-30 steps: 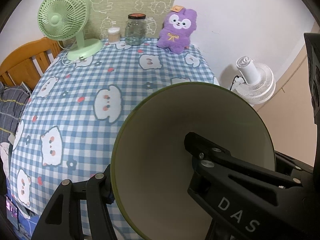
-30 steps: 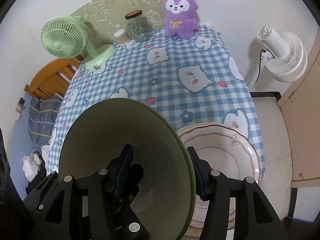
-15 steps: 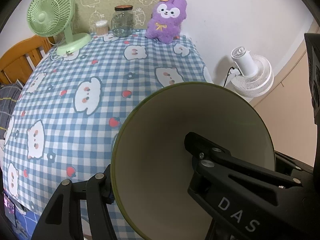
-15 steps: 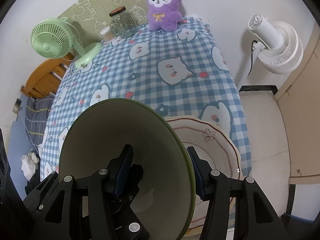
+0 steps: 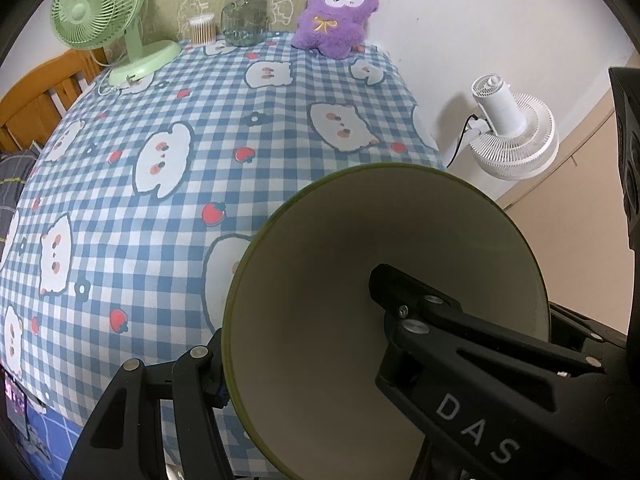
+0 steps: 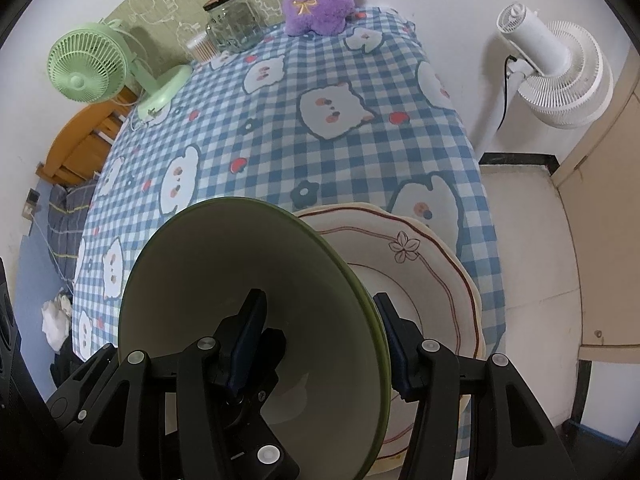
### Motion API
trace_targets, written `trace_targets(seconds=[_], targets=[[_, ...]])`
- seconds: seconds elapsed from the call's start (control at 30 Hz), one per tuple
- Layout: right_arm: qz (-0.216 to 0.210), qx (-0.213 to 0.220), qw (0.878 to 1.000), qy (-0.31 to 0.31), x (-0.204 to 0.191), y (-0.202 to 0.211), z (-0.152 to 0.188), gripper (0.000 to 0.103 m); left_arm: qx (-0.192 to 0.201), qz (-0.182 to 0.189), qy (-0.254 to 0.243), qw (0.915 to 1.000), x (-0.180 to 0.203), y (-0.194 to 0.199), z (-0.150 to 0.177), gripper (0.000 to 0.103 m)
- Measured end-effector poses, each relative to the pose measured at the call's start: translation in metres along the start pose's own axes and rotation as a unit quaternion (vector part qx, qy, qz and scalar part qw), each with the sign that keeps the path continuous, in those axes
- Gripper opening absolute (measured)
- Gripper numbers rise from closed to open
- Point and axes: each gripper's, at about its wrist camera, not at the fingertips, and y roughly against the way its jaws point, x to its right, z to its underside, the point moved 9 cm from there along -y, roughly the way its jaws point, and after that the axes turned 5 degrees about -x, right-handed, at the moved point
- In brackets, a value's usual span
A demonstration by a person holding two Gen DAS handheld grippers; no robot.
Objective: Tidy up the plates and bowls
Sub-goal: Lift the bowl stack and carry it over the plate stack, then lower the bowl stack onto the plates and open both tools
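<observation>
A pale green, cream-lined round bowl (image 6: 256, 304) is gripped on opposite rim walls by both tools: the right hand-held gripper (image 6: 320, 340) is clamped on its right wall, one finger inside and one outside, and the left hand-held gripper (image 5: 304, 344) is clamped likewise on its left wall. The bowl is held tilted above the near edge of the bench (image 6: 280, 120), just beside and partly over the cream scalloped plate with a red line and flower (image 6: 424, 264).

A slip is the likely failure: a smooth rim is pinched by two separate tools, and uneven lowering could twist it free. The plate lies close to the bench edge, so a hard landing could knock it off or chip it.

Counted: one bowl and one plate, though a second rim may lie beneath the plate; two hand-held grippers.
</observation>
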Motion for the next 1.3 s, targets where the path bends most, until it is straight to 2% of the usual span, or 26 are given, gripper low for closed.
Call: trace_targets(seconds=[0.4,0.87,1.07,1.2,1.3], targets=[[-0.002,0.004,1.0,0.006,0.006,-0.004,-0.007,0.057,0.005,-0.001,0.005,1.0,0.004,-0.009,-0.006,0.064],[0.003,0.012,1.0,0.02,0.005,-0.002,0.001,0.058,0.001,0.0,0.002,1.0,0.003,-0.01,0.003,0.066],[0.012,0.032,0.999,0.022,0.005,0.009,-0.002,0.06,0.011,-0.009,-0.002,0.9999,0.005,-0.001,0.003,0.075],[0.027,0.052,0.998,0.024,0.005,0.022,-0.005,0.072,0.028,-0.021,-0.013,0.9993,0.008,0.009,-0.002,0.086],[0.033,0.059,0.997,0.026,0.003,0.028,-0.006,0.073,0.034,-0.022,-0.015,0.9991,0.007,0.014,-0.005,0.089]])
